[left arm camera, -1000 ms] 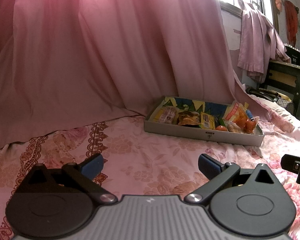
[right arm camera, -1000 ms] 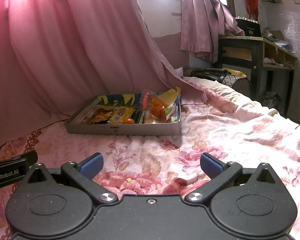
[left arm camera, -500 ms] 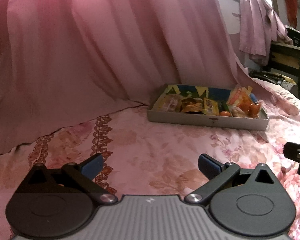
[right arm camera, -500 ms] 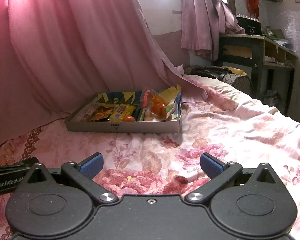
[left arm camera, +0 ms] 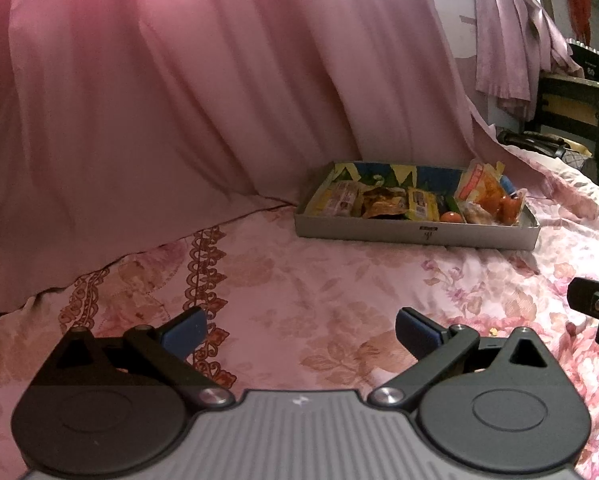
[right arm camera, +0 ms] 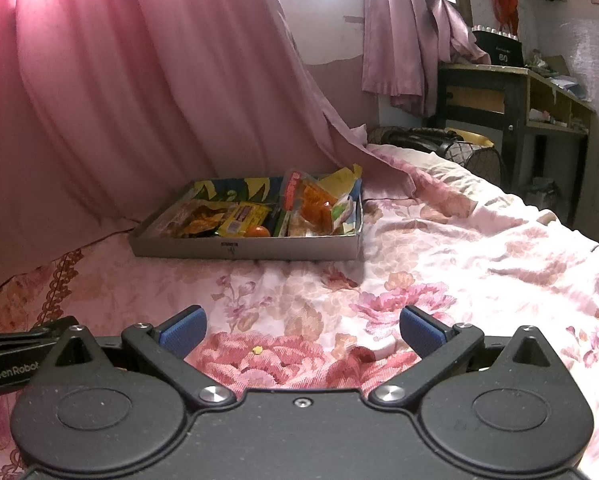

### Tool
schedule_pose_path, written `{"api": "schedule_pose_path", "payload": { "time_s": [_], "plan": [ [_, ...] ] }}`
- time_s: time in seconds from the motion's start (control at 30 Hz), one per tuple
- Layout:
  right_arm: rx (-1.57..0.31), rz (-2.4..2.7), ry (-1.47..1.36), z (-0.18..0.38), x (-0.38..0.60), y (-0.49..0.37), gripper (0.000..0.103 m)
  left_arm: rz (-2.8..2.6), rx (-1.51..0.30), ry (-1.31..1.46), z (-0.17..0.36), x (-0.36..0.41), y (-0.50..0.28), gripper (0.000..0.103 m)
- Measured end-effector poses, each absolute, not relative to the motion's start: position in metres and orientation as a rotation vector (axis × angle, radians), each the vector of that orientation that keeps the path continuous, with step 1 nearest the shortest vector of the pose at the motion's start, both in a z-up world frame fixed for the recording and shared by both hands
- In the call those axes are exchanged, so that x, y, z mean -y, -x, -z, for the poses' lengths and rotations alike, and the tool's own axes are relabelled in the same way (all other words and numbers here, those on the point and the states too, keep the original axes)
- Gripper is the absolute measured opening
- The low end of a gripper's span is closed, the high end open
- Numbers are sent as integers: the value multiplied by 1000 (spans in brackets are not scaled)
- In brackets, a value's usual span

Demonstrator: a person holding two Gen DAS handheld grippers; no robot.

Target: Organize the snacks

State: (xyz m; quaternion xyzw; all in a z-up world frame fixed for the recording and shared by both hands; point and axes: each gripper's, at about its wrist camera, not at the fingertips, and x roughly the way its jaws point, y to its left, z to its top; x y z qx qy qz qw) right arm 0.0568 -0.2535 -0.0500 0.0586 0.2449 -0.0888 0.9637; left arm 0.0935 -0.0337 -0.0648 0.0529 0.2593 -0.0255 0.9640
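A shallow grey cardboard tray (left arm camera: 415, 235) (right arm camera: 243, 248) lies on the flowered bedspread, filled with several snack packets: yellow and orange wrappers, a small orange ball (right arm camera: 258, 232) and an upright red-and-orange bag (left arm camera: 479, 184) (right arm camera: 307, 200) at its right end. My left gripper (left arm camera: 301, 330) is open and empty, low over the bedspread, well short of the tray. My right gripper (right arm camera: 301, 330) is also open and empty, hovering near the bed's front. Each gripper's body shows at the edge of the other's view.
A pink curtain (left arm camera: 179, 100) hangs behind the tray and drapes onto the bed. A dark wooden desk (right arm camera: 511, 96) stands beyond the bed at right, a dark bag (right arm camera: 427, 140) beside it. A tiny yellow crumb (right arm camera: 257, 349) lies on the bedspread (right arm camera: 459, 264).
My left gripper has drawn back and swung left, so the tray looks farther off and to the right. The right gripper has barely moved. Both stay open.
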Motion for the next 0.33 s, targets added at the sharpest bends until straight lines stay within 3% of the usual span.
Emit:
{"api": "schedule_pose_path", "payload": {
  "time_s": [0.33],
  "plan": [
    [-515,171,-122,52,254,-58,102,53,-534,-106,64,31,-96,103]
  ]
}}
